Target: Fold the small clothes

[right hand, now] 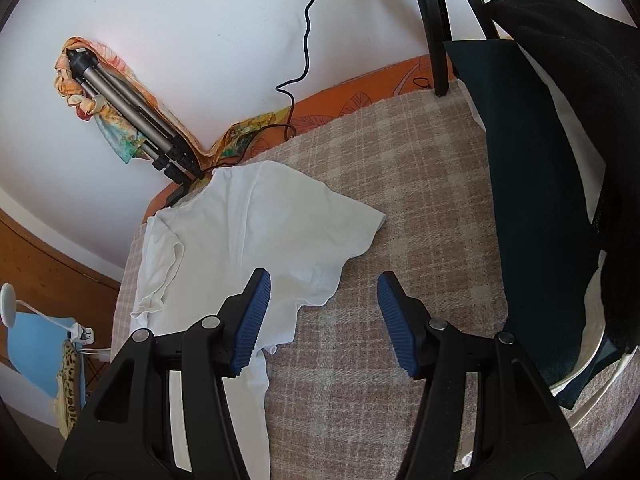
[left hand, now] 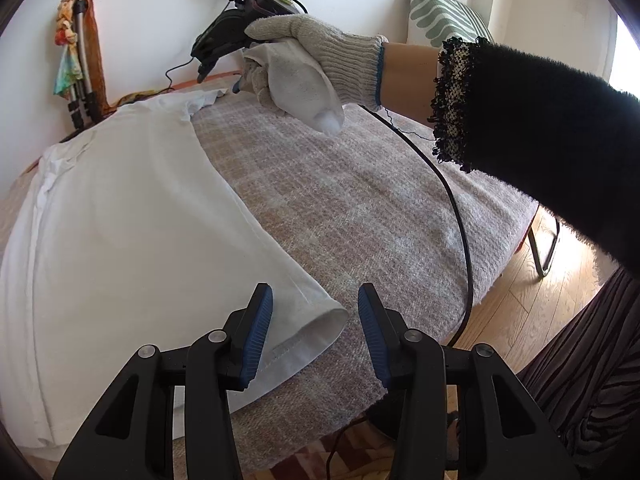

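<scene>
A white T-shirt lies spread flat on a plaid woolly blanket. In the left wrist view my left gripper is open and empty, just above the shirt's near corner at the blanket's front edge. The right gripper shows at the far end, held in a gloved hand above the shirt's far sleeve. In the right wrist view my right gripper is open and empty, hovering over the shirt's sleeve and shoulder part and the blanket.
A black cable trails across the blanket to the floor. A folded tripod draped with a coloured scarf leans on the wall. Dark folded cloth and a black chair leg stand at the right. A green-patterned cushion sits at the back.
</scene>
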Available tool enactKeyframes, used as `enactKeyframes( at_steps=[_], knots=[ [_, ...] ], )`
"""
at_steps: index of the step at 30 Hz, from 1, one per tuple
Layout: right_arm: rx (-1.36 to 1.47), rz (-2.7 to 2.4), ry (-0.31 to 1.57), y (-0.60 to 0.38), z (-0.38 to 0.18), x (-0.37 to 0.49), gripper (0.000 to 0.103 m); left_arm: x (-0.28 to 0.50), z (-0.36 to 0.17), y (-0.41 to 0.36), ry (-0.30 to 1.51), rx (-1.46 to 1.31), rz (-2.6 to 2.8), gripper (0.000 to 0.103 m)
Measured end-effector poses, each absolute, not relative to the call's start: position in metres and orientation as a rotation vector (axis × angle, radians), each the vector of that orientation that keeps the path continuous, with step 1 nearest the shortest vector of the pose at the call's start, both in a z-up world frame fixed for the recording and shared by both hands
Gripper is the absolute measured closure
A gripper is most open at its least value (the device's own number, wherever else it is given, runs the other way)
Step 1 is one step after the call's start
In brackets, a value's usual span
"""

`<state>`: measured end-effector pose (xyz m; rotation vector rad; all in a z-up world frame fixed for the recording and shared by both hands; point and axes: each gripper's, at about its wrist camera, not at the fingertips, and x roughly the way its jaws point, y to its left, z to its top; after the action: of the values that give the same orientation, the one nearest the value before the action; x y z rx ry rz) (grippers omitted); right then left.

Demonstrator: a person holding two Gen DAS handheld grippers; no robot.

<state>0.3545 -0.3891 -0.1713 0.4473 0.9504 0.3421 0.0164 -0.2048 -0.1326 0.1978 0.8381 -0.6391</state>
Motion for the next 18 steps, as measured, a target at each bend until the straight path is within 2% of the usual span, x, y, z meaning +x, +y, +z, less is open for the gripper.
enactKeyframes(
  at_steps=[6,8,9,10,12,13,14,15,16,18],
  knots=[
    [0.398,0.345,0.952,-0.371,-0.182,0.365,0.044,0.02,-0.136,-0.204,0.83,0.188,-0.62,0.064],
    [0.363,0.338,0.935,-0.364,-0.182,0.367,0.044,0.023,-0.137,-0.204,0.821,0.184,-0.61,0.071],
    [0.347,0.336,0.932,-0.359,-0.181,0.368,0.044,0.025,-0.137,-0.203,0.819,0.173,-0.609,0.078],
    [0.328,0.333,0.925,-0.355,-0.181,0.368,0.044,0.026,-0.137,-0.201,0.82,0.154,-0.614,0.09],
    [0.276,0.323,0.912,-0.346,-0.18,0.368,0.045,0.032,-0.137,-0.196,0.833,0.106,-0.624,0.096],
    [0.24,0.318,0.906,-0.34,-0.181,0.368,0.055,0.034,-0.137,-0.195,0.838,0.083,-0.626,0.097],
    [0.203,0.309,0.908,-0.334,-0.181,0.369,0.074,0.035,-0.137,-0.193,0.842,0.067,-0.625,0.097],
    [0.174,0.295,0.906,-0.329,-0.181,0.369,0.081,0.034,-0.136,-0.192,0.843,0.056,-0.623,0.098],
    [0.174,0.304,0.913,-0.328,-0.181,0.37,0.093,0.034,-0.135,-0.19,0.84,0.046,-0.621,0.098],
    [0.203,0.327,0.912,-0.329,-0.18,0.37,0.095,0.032,-0.131,-0.186,0.833,0.026,-0.619,0.098]
  ],
)
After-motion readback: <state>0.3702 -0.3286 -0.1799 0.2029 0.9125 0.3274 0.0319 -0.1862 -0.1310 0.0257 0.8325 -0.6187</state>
